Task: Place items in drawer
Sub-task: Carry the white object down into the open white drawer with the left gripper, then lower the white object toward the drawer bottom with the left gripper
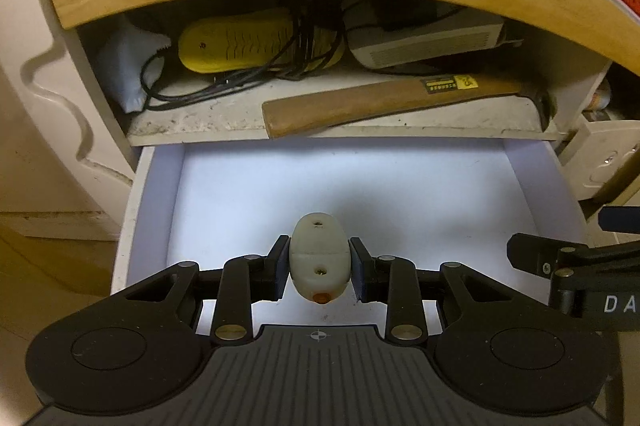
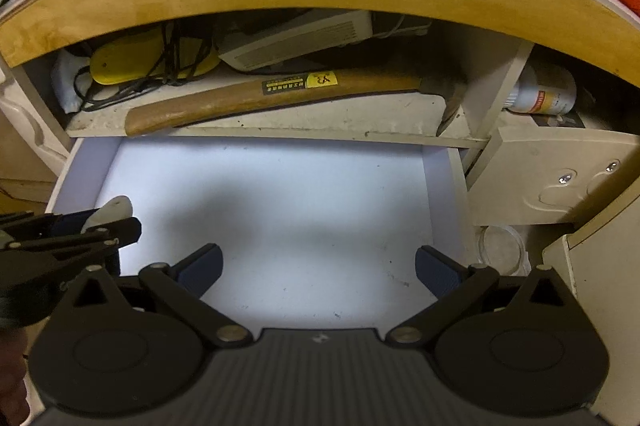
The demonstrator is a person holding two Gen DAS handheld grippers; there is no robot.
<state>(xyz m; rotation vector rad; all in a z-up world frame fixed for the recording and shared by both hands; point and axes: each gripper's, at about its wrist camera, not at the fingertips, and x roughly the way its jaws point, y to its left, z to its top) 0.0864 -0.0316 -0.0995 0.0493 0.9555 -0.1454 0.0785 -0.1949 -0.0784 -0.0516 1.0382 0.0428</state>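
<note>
Left gripper clamped on small white oval device, pads on its flanks, orange tip toward camera; held over drawer, near front, apparently for setting down inside; whether it touches floor, cannot tell; right gripper jaws wide apart, nothing between, hovering over bare drawer floor just beside left; drawer pulled out, no other item seen inside; beyond, shelf holds hammer, yellow object wrapped in black cable, white box.
</note>
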